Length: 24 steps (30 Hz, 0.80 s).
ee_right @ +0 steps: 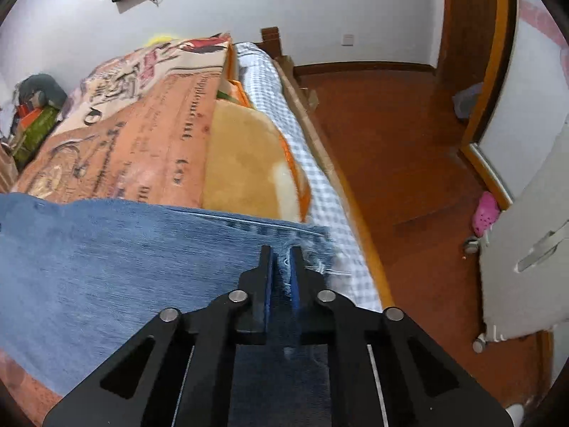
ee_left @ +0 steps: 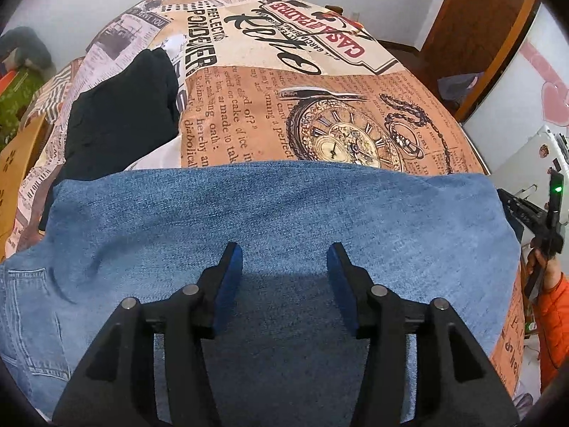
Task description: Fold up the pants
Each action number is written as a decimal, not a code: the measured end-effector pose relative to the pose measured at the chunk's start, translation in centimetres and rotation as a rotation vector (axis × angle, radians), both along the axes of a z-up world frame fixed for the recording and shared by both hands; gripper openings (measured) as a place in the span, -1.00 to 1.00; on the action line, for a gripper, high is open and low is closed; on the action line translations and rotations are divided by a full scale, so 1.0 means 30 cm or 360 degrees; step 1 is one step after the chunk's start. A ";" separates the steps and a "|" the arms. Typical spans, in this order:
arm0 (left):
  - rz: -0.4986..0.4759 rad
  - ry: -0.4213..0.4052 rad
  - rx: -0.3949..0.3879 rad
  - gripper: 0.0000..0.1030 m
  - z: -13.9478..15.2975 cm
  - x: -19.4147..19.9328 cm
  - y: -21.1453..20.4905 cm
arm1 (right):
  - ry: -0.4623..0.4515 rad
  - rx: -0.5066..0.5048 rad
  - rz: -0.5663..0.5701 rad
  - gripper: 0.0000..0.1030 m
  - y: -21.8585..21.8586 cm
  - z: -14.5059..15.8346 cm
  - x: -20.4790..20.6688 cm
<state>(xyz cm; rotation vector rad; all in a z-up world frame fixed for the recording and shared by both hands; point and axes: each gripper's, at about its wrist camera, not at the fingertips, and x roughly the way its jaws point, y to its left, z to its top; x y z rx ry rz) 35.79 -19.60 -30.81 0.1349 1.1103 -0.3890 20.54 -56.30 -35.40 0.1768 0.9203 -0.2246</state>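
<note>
Blue denim pants (ee_left: 284, 206) lie spread flat across the bed, with a back pocket (ee_left: 32, 306) at the lower left. My left gripper (ee_left: 284, 252) hovers over the middle of the denim, open, with nothing pinched between its blue pads. In the right wrist view the pants (ee_right: 106, 256) reach to the bed's edge. There my right gripper (ee_right: 281, 254) is shut on the frayed white-threaded hem (ee_right: 313, 245). The left wrist view shows the right gripper (ee_left: 533, 213) at the pants' right end, held by a hand in an orange sleeve (ee_left: 554, 320).
A printed newspaper-style bedspread (ee_left: 320, 82) covers the bed, with a black garment (ee_left: 121, 114) lying beyond the pants on the left. A yellow blanket (ee_right: 245, 163) and checked sheet (ee_right: 320, 185) show at the bed's side. Beyond is wooden floor (ee_right: 409, 163) with a pink slipper (ee_right: 485, 211).
</note>
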 end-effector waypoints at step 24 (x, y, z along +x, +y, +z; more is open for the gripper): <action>-0.0148 -0.0030 0.0027 0.03 0.051 -0.193 -0.073 | -0.0097 0.0352 0.0235 -0.15 0.268 0.091 -0.219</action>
